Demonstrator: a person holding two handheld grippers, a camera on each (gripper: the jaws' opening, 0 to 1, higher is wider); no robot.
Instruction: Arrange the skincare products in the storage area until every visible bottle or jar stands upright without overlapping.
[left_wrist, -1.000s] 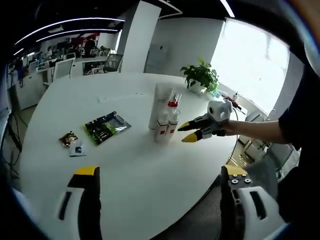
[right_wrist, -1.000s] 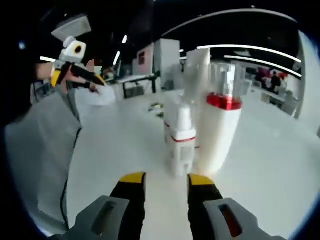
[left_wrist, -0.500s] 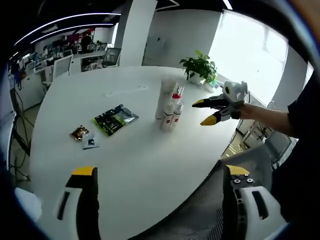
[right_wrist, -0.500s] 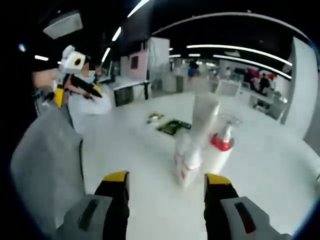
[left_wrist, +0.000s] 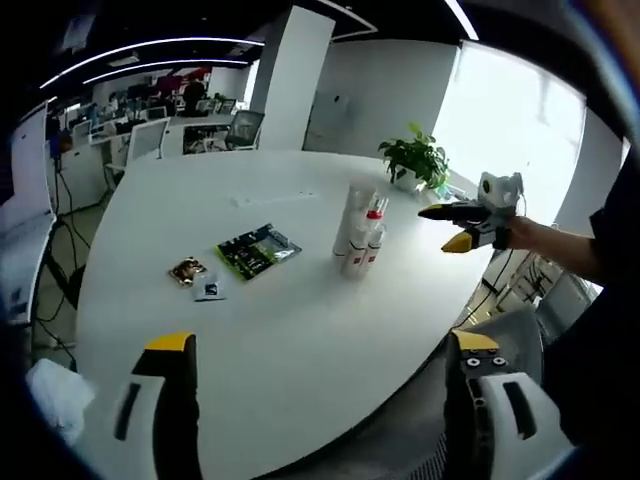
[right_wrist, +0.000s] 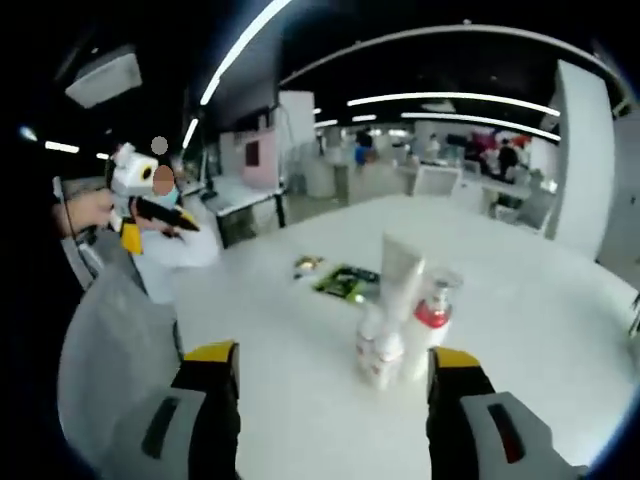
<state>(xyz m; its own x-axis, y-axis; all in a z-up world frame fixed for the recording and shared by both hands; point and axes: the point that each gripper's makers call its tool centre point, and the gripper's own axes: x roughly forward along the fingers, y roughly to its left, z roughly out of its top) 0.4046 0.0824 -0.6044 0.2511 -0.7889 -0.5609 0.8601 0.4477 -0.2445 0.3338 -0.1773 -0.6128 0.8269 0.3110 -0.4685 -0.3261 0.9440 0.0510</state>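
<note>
As both of my grippers have drawn back from the white round table (left_wrist: 300, 330), I log the scene as follows, every place given from the skincare cluster (left_wrist: 358, 232).

Skincare cluster: a tall tube (right_wrist: 400, 275), a red-collared pump bottle (right_wrist: 432, 322) and small white bottles (right_wrist: 378, 352), all upright, packed close near the table's middle; I cannot tell whether they touch.

Left gripper (left_wrist: 320, 355): jaws spread wide, empty, well apart from the cluster at the near table edge.

Right gripper (right_wrist: 335, 365): jaws wide, empty; a second ago they were narrow and just beside the cluster, now well apart from it.

Green packet (left_wrist: 257, 250) and small sachets (left_wrist: 197, 280): flat, well apart from the cluster.

Potted plant (left_wrist: 418, 160): beyond the cluster.

My judgement: the release is done, everything stands, and the arrangement looks finished.
</note>
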